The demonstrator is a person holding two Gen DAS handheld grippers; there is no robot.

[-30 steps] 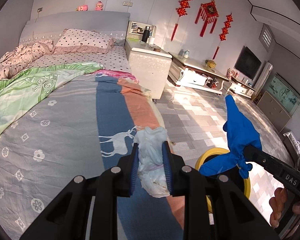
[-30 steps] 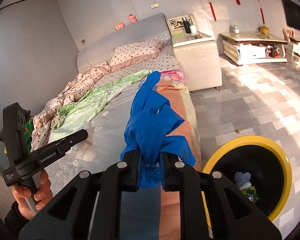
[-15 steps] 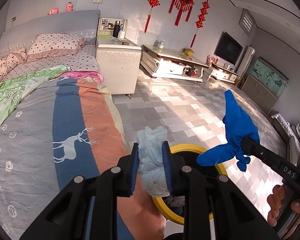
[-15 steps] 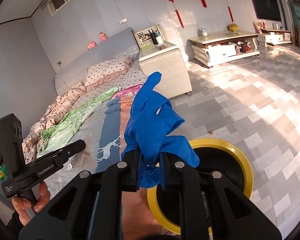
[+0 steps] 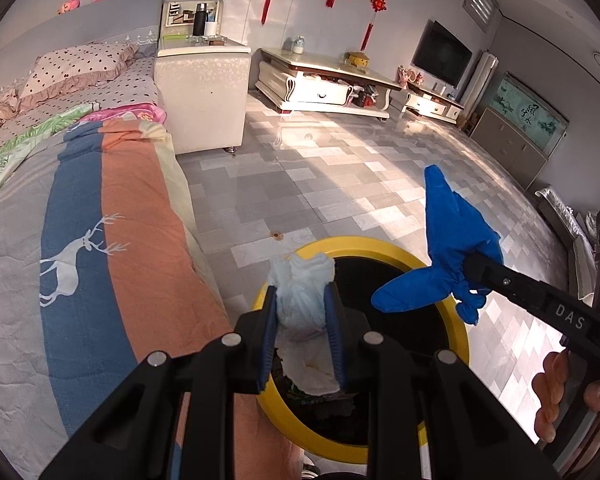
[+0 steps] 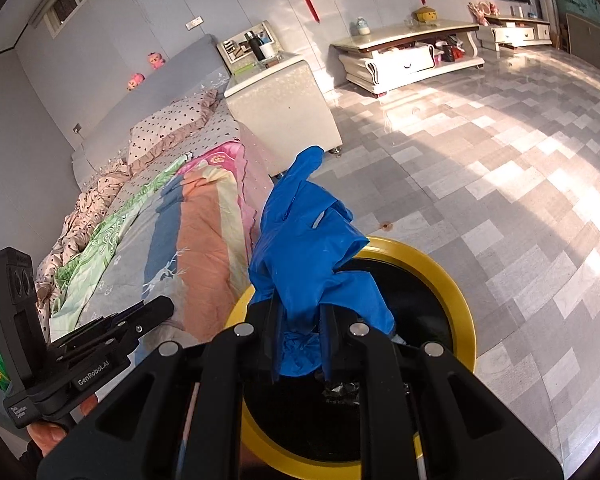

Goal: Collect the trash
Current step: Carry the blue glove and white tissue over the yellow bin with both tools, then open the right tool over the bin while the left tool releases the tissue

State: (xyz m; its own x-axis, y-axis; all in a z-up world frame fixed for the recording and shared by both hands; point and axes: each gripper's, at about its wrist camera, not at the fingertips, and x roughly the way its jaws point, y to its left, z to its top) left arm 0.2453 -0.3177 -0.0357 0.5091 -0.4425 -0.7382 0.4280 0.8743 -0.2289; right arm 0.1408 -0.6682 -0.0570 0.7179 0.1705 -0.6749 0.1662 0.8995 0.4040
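Observation:
My left gripper (image 5: pixel 302 312) is shut on a crumpled white tissue wad (image 5: pixel 302 300) and holds it over the near rim of a yellow-rimmed black trash bin (image 5: pixel 456 320). My right gripper (image 6: pixel 300 332) is shut on a blue rubber glove (image 6: pixel 304 240) and holds it above the same bin (image 6: pixel 460 300). The glove also shows in the left wrist view (image 5: pixel 448 252), pinched at the tip of the right gripper over the bin's right side. Dark trash lies inside the bin.
A bed with a striped deer-print cover (image 5: pixel 100 240) runs along the left, touching the bin. A white bedside cabinet (image 5: pixel 202 92), a low white TV stand (image 5: pixel 328 88) and a grey tiled floor (image 5: pixel 340 184) lie beyond.
Both grippers have swung right from over the bed to over the bin, each still holding its item. The bin now sits directly below both.

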